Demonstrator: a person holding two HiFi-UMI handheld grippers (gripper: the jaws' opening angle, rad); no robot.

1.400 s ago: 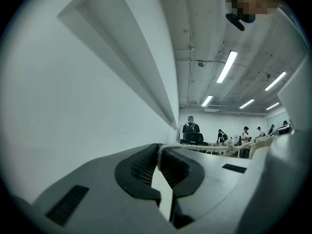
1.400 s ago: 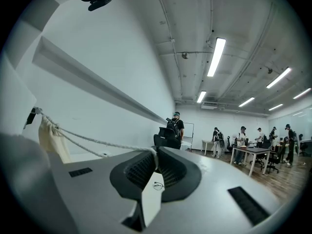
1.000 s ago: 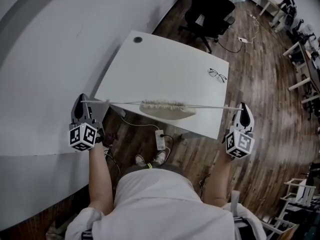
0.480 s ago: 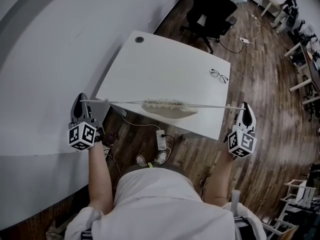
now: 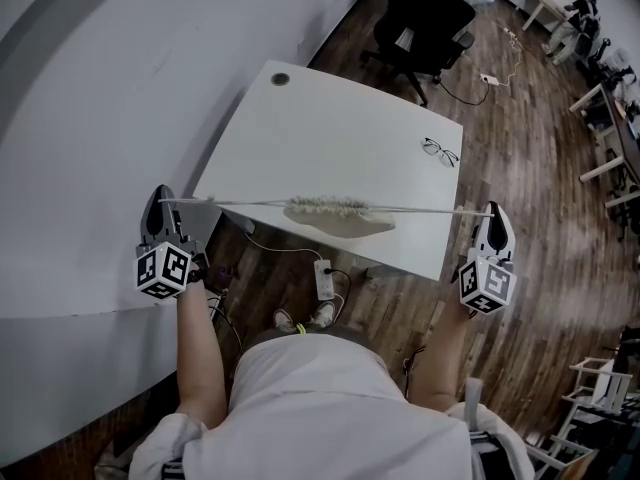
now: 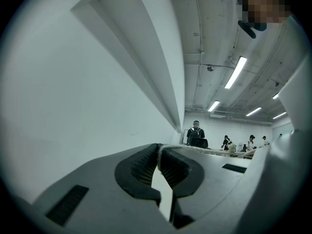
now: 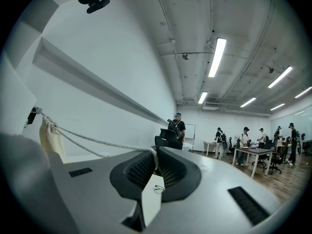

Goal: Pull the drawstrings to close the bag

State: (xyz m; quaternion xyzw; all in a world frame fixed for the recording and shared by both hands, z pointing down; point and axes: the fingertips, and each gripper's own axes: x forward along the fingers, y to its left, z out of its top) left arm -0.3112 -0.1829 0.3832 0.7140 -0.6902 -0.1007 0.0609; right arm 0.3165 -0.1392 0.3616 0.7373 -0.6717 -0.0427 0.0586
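A cream cloth bag (image 5: 345, 221) hangs in the air over the near edge of the white table (image 5: 340, 148), its mouth gathered tight along the drawstrings (image 5: 420, 209). The cords run taut left and right from the bag. My left gripper (image 5: 160, 203) is shut on the left cord end (image 6: 159, 150). My right gripper (image 5: 489, 211) is shut on the right cord ends (image 7: 154, 154), which stretch away to the bag (image 7: 50, 138) at the left of the right gripper view.
A pair of glasses (image 5: 436, 150) lies near the table's far right corner. A black office chair (image 5: 420, 13) stands beyond the table. A white wall runs along the left. A power strip (image 5: 322, 279) lies on the wooden floor under the table edge.
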